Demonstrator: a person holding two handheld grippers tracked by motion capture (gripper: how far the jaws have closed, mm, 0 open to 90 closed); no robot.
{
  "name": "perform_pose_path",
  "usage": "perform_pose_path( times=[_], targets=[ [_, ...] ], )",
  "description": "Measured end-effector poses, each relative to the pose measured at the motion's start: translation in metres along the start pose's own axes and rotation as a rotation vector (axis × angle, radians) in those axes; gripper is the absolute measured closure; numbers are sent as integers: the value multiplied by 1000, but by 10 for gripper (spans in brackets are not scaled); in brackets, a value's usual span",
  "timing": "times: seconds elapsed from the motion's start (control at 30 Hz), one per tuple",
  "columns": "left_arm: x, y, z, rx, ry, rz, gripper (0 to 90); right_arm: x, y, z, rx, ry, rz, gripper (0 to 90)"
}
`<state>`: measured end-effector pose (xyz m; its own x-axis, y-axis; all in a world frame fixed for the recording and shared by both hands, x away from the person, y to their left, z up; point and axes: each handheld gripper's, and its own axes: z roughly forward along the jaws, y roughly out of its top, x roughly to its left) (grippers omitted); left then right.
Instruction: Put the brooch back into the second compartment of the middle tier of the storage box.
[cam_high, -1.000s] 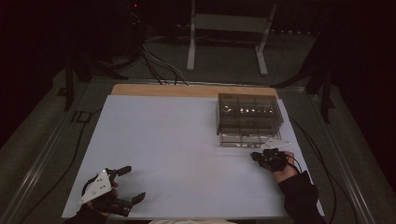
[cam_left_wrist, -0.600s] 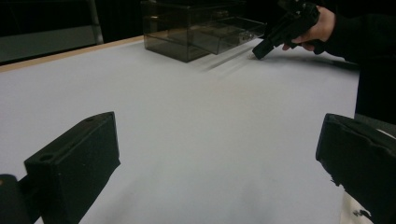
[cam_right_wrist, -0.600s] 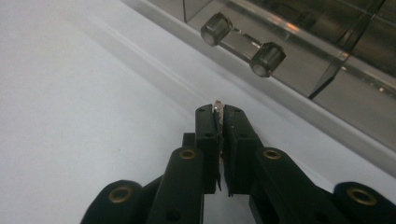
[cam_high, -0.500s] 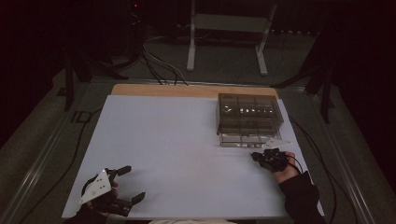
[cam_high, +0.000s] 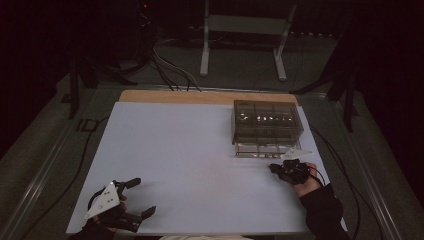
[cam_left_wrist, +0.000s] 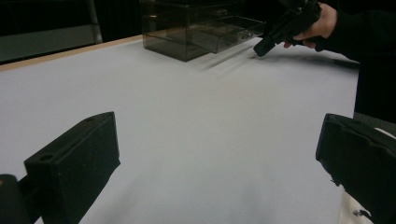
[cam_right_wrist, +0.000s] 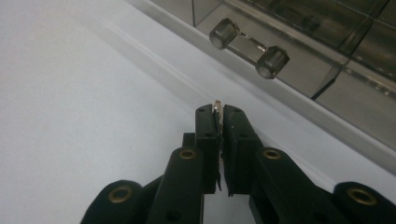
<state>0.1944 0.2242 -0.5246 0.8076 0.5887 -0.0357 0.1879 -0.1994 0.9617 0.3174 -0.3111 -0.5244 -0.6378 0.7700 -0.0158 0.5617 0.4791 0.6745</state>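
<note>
The table (cam_high: 165, 150) with its white sheet is broad and mostly bare, so nothing there will trip me. The risk sits at the smoky plastic drawer box (cam_high: 267, 125) on the far right side, whose bottom drawer (cam_right_wrist: 299, 70) stands pulled out toward me. My right gripper (cam_right_wrist: 218, 108) is just in front of that drawer's two knobs (cam_right_wrist: 272, 61), jaws pressed together on a small thin metal piece (cam_right_wrist: 217, 104) whose tip barely pokes out above the pads. I can't tell exactly what the piece is.

My worries, biggest first: the box is light, I judge, and if I bump the drawer front on the way in, the whole box could slide, since nothing steadies it. My left gripper (cam_high: 131, 199) rests near the table's near left corner, jaws wide apart and holding nothing, well away from the box. Next, I might clip the drawer's rim and miss the compartment. Smallest but likeliest: the piece is held by a sliver, so any knock could twist it loose onto the sheet.
</note>
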Motion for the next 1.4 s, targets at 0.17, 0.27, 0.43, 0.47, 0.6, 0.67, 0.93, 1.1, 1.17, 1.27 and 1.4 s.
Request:
perform_pose_path(
  times=[0.17, 0.27, 0.43, 0.47, 0.6, 0.67, 0.93, 1.1, 1.17, 1.27, 1.4],
  targets=[
    [0, 0, 0, 2, 0, 0, 5, 2, 2, -3, -5, 5, -7, 861],
    [0, 0, 0, 3, -1, 3, 5, 3, 3, -3, -5, 9, -12, 861],
    [0, 0, 0, 3, -1, 1, 5, 5, 3, -4, -1, 15, -20, 861],
    [0, 0, 0, 3, -1, 2, 5, 6, 3, -4, -2, 15, -21, 861],
    [0, 0, 0, 4, -2, 2, 5, 7, 4, -6, -10, 16, -25, 861],
    [0, 0, 1, 5, -2, 2, 5, 9, 5, -8, -18, 17, -30, 861],
    [0, 0, 0, 2, -5, 3, 5, 14, 10, -13, -29, 28, -37, 861],
    [-1, 0, 1, 9, -5, 5, 5, 16, 12, -14, -28, 33, -47, 861],
    [-1, 0, 1, 8, -4, 4, 5, 16, 13, -14, -26, 36, -49, 860],
    [-1, -1, 1, 9, -6, 5, 5, 18, 14, -14, -25, 38, -53, 860],
    [-1, 0, 1, 10, -5, 5, 5, 19, 16, -15, -25, 39, -59, 860]
  ],
)
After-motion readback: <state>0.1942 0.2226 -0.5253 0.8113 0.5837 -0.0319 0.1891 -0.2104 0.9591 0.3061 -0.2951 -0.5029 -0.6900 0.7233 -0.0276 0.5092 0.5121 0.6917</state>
